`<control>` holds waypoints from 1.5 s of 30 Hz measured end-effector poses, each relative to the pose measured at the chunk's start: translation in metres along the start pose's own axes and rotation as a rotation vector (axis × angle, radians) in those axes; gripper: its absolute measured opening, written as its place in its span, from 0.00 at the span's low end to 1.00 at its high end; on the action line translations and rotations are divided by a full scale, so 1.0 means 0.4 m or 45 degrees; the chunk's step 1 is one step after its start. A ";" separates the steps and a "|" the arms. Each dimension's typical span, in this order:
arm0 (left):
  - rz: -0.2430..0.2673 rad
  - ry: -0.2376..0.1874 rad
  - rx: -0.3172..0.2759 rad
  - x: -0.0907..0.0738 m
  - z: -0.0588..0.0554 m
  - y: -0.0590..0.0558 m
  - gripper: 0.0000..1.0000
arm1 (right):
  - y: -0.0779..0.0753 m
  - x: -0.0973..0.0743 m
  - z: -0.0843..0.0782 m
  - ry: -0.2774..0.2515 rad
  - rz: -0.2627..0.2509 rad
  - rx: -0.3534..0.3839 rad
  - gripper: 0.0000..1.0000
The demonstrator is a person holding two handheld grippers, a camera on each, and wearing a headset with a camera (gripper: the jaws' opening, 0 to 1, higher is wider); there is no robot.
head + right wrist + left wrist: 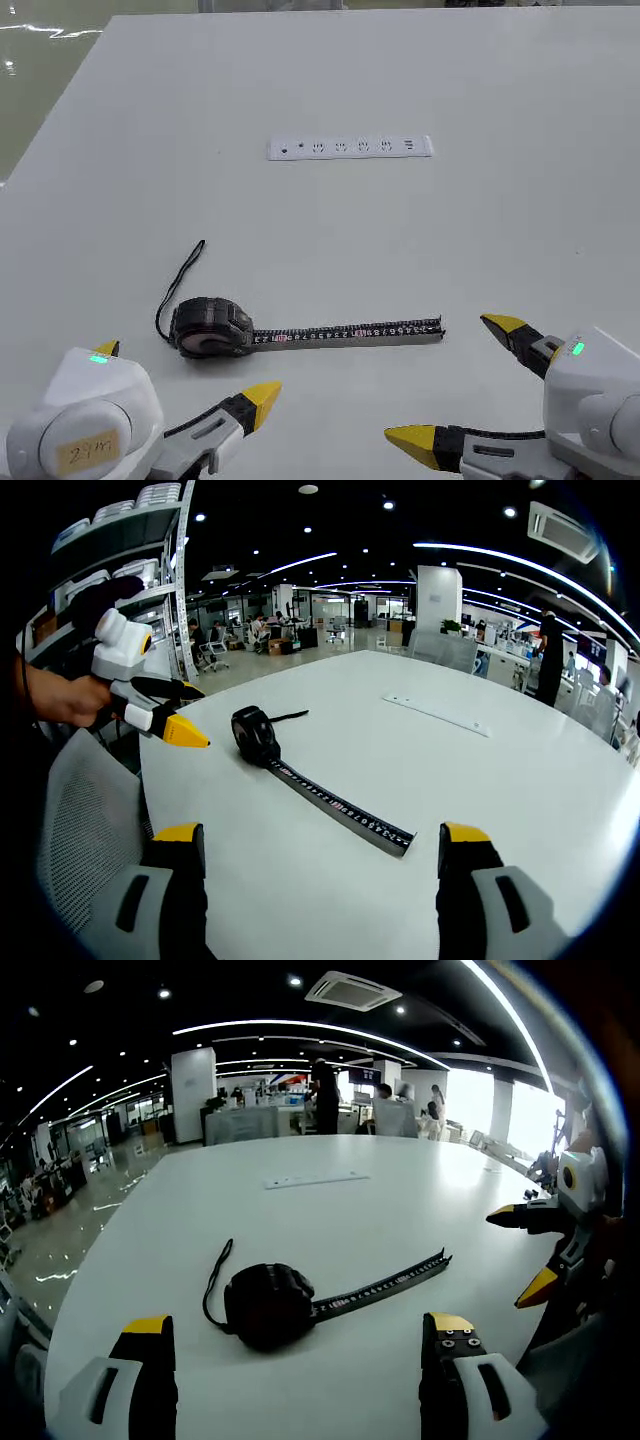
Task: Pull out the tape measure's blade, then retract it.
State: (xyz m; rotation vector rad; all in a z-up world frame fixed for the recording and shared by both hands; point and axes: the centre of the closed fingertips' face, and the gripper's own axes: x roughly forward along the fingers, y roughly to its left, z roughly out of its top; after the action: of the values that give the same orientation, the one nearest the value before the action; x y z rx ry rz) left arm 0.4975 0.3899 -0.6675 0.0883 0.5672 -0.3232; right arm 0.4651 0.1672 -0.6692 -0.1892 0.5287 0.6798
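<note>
Recorded with the tape measure lying on its side on the white table, just ahead of the left gripper. Found with the blade already drawn out flat toward the right, ending near the right gripper and touching neither tool. Seen with both pairs of jaws spread wide, pinching nothing.

Judged of the case: compact, rigid and fairly weighty, with ribbed dark rubber offering sure purchase. Best clamped across its flanks with the left gripper.

Judged of the blade: thin, springy metal, stiff along its length yet liable to kink, and to whip under the return spring. Best taken at the end hook with the right gripper and fed back slowly.

Noted also: the wrist strap, limp, trailing behind the case, and of little use as a hold.

As to containment: remainder of the blade presumably coiled inside the case, hidden from sight.

Noted farther back: a white power strip, well apart.
</note>
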 end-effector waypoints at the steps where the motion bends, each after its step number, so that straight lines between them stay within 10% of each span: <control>1: 0.002 -0.002 -0.005 0.001 0.000 0.000 1.00 | -0.001 0.001 -0.001 0.004 0.004 -0.001 0.99; 45: 0.133 0.070 -0.113 0.163 -0.029 0.032 0.95 | -0.118 0.097 -0.083 0.201 0.408 -0.430 0.55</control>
State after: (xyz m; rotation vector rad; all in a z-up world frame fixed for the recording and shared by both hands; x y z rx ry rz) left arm 0.5477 0.3858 -0.7125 0.0412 0.6285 -0.1938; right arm 0.5073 0.1414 -0.7179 -0.4844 0.5994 1.0730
